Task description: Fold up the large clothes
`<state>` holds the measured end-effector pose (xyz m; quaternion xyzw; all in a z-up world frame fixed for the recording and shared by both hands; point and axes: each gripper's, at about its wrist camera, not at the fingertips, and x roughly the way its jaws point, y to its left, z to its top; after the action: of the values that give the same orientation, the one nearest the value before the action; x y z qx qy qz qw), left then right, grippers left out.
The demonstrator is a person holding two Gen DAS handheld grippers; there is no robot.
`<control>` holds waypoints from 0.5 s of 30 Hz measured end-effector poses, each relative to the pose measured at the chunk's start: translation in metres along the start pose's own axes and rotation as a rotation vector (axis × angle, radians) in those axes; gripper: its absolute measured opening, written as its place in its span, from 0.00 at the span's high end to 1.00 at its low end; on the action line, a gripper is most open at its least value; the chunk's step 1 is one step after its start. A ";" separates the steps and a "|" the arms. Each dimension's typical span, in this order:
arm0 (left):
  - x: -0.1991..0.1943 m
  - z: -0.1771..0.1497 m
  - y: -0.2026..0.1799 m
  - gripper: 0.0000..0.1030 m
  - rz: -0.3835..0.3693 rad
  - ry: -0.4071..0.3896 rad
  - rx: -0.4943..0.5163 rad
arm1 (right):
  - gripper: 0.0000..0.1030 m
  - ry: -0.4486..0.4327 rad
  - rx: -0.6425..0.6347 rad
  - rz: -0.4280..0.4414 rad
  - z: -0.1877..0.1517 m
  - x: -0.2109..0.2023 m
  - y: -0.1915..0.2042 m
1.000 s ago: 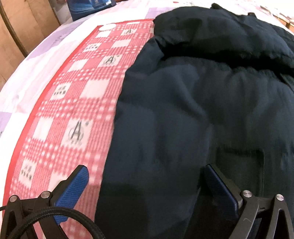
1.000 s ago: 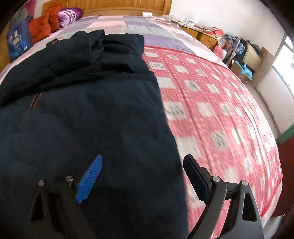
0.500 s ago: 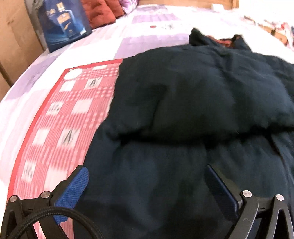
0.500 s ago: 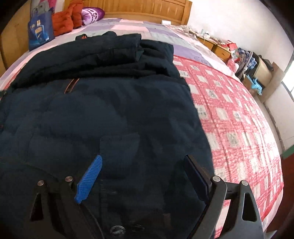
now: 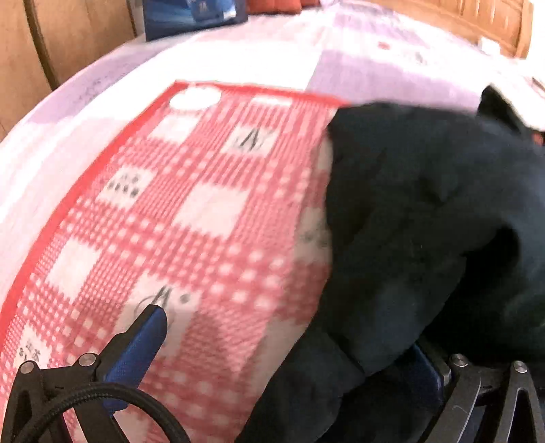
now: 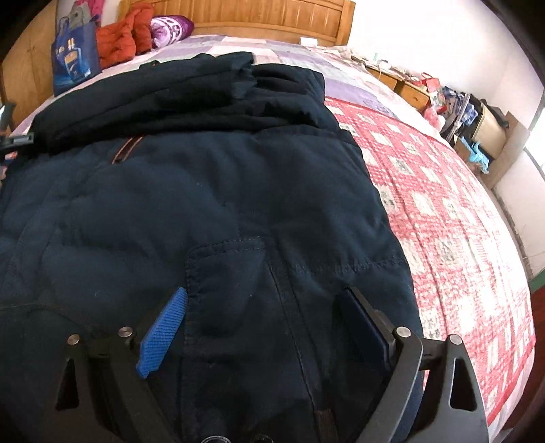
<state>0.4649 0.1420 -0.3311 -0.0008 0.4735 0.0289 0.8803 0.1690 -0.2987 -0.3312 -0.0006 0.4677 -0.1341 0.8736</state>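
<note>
Dark padded jacket (image 6: 211, 191) flat on the bed (image 6: 357, 85), both claws spread wide over it.

Left wrist view: left claw (image 5: 289, 344) wide, gripping nothing; blue left pad over the red checked blanket (image 5: 204, 211), right pad half hidden under a jacket fold; jacket (image 5: 425, 221) fills the right side, its edge running up the frame along the blanket; view is motion-blurred; blue bag (image 5: 190, 13) at the far bed edge, contents not visible. Right wrist view: right claw (image 6: 265, 327) wide, empty, above the hem beside a patch pocket (image 6: 224, 272); jacket's long axis runs away from the camera toward the wooden headboard (image 6: 272, 20), sleeves folded across the far end; blue bag (image 6: 73, 64) by the headboard, contents unclear; orange garment (image 6: 119, 37) next to it.
</note>
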 end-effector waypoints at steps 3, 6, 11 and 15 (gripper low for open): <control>-0.008 -0.009 -0.001 0.00 0.011 -0.023 0.063 | 0.06 0.000 0.003 0.002 -0.001 0.004 -0.002; -0.018 -0.027 0.009 0.01 0.039 0.009 0.063 | 0.06 0.006 -0.001 -0.001 0.001 0.005 -0.002; -0.055 -0.072 0.030 0.01 -0.009 0.029 0.103 | 0.06 0.002 0.004 0.003 -0.005 -0.005 -0.013; -0.094 -0.131 0.048 0.01 -0.029 0.081 0.134 | 0.06 -0.002 0.028 -0.031 -0.019 -0.024 -0.026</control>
<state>0.3016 0.1818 -0.3241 0.0499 0.5096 -0.0157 0.8588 0.1352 -0.3154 -0.3194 0.0040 0.4649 -0.1543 0.8718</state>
